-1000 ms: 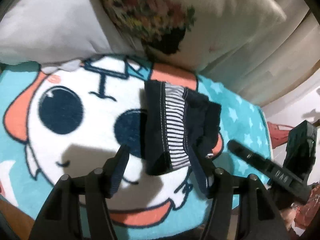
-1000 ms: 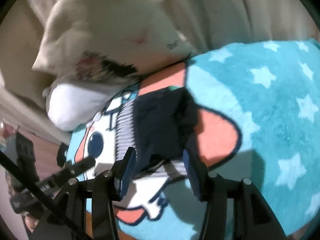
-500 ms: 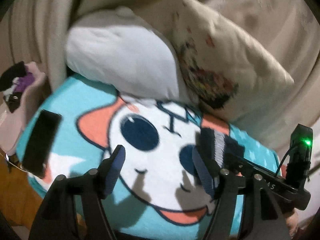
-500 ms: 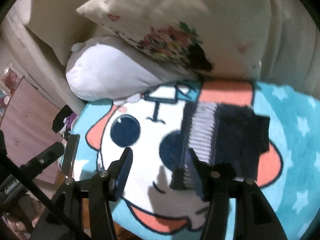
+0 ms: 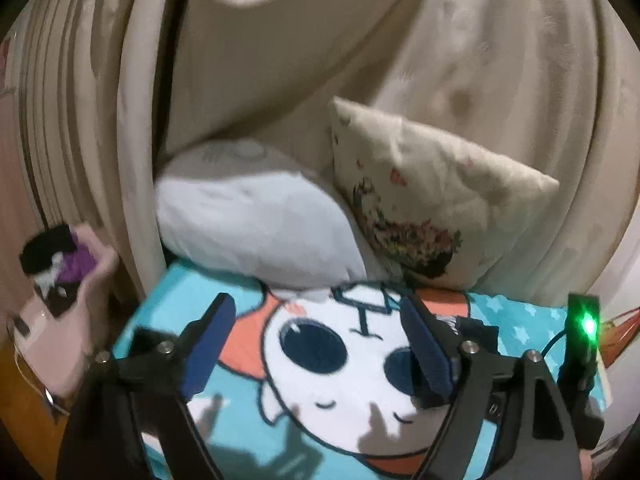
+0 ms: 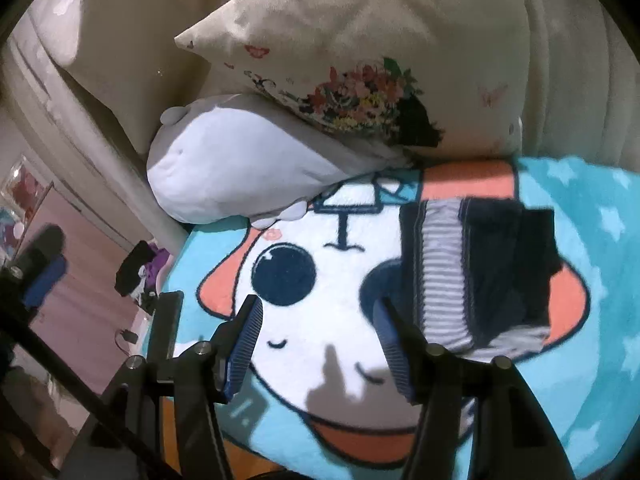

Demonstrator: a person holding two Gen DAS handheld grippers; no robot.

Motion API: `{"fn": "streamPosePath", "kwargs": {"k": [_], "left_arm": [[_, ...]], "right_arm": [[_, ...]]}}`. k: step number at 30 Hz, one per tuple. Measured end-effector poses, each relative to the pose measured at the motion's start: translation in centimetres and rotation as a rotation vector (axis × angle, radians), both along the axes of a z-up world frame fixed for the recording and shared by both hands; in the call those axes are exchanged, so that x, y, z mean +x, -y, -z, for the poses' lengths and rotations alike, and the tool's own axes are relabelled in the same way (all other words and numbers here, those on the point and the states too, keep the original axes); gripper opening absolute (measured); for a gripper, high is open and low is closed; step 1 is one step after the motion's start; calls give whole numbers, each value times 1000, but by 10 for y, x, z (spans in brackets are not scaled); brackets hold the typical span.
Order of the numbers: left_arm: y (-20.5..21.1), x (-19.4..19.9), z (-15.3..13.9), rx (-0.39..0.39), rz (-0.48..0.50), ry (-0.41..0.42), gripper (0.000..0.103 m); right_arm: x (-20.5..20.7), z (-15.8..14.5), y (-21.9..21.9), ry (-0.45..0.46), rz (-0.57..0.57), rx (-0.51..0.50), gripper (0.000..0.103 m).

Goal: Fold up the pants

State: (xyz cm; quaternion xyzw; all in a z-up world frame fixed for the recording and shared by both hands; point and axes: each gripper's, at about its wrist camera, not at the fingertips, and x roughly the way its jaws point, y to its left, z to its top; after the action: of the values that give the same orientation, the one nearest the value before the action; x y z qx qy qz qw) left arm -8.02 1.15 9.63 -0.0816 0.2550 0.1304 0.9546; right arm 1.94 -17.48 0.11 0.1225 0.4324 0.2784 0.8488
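My left gripper (image 5: 316, 344) is spread wide with nothing between its blue pads, held above the cartoon-face blanket (image 5: 328, 364). My right gripper (image 6: 320, 344) is spread just as wide and also empty. The pants (image 6: 480, 276) lie folded in a dark bundle (a striped band showing along one side) on the blanket, just beyond my right gripper's outer finger. A white pillow (image 6: 236, 168) and a floral pillow (image 6: 360, 60) rest behind.

home bedroom | floral pillow (image 6: 360, 60) | cartoon blanket (image 6: 320, 288) | beige curtains (image 5: 280, 60)
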Motion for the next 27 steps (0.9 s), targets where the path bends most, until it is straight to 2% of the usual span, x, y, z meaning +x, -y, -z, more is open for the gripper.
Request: {"fn": "streamPosePath", "kwargs": {"k": [7,8,12,15,17,19,21,25,27], "left_arm": [[-11,-13,-18,97,-9,57,97],[-13,-15,-20,110,-17,79,103],[-15,-19,-36,143,-22,176,103],[-12,-10,-45,159,-2,192,103],[-10,-3,-42,160,-14,159,103],[-8,6,-28,136,9,69,103],[-7,13,-9,84,67,-10,103],[-3,24,37,1,117,-196,103],[1,27,50,-24,148,-245,103]], "right_arm": [[-22,7,-7,-19,78,18,64],[-25,7,-8,-17,84,13,64],[-35,8,-10,-11,128,-33,65],[-40,12,-3,-30,190,-65,65],[-42,15,5,-45,231,-88,65],[-46,17,14,-55,272,-109,65],[-51,19,24,-63,315,-131,65],[-55,25,41,-98,390,-159,67],[-56,29,47,-115,411,-170,67]]}}
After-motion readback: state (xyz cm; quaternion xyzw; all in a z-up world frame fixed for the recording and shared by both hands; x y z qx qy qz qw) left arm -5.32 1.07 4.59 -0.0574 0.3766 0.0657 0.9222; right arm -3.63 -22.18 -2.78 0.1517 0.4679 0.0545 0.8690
